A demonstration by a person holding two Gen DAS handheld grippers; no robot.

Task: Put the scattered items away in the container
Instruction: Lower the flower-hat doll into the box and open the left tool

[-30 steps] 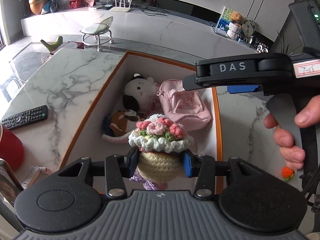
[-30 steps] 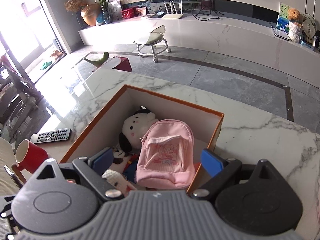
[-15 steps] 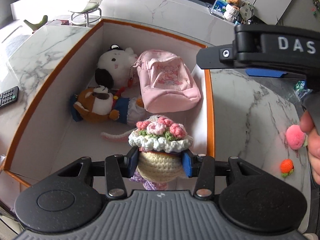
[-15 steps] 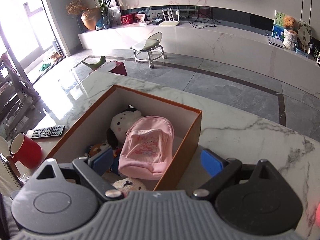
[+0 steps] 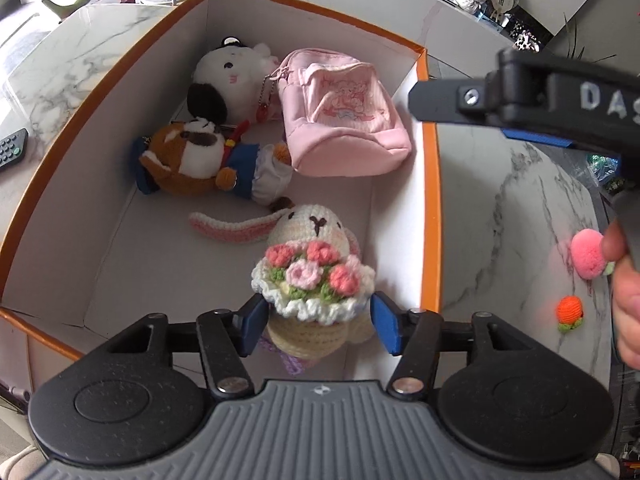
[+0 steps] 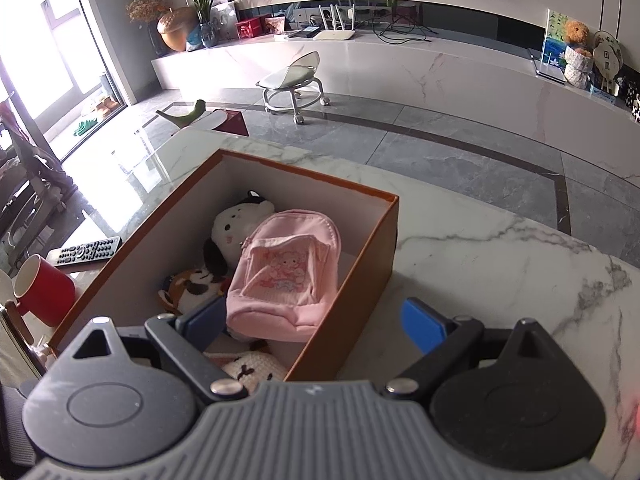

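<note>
An orange-rimmed box [image 5: 431, 184] holds a pink mini backpack [image 5: 344, 120], a white plush [image 5: 232, 76], a brown dog plush [image 5: 192, 160] and a crocheted bunny with a flower bouquet [image 5: 312, 276]. My left gripper [image 5: 318, 322] is over the box's near right corner; its jaws stand apart on either side of the bunny, which lies on the box floor. My right gripper [image 6: 316, 324] is open and empty above the box's right wall [image 6: 352, 280]. A pink pom-pom [image 5: 586, 258] and a small orange crochet carrot [image 5: 570, 312] lie on the marble table right of the box.
A remote control [image 6: 84, 250] and a red mug [image 6: 44, 292] sit on the table left of the box. The marble table [image 6: 500, 264] stretches right of the box. A person's hand [image 5: 626, 300] holds the right gripper near the pom-pom.
My left gripper moved forward and down into the box, then opened and let the bunny go; its head and ear now lie flopped on the box floor. The right gripper drew back rightwards.
</note>
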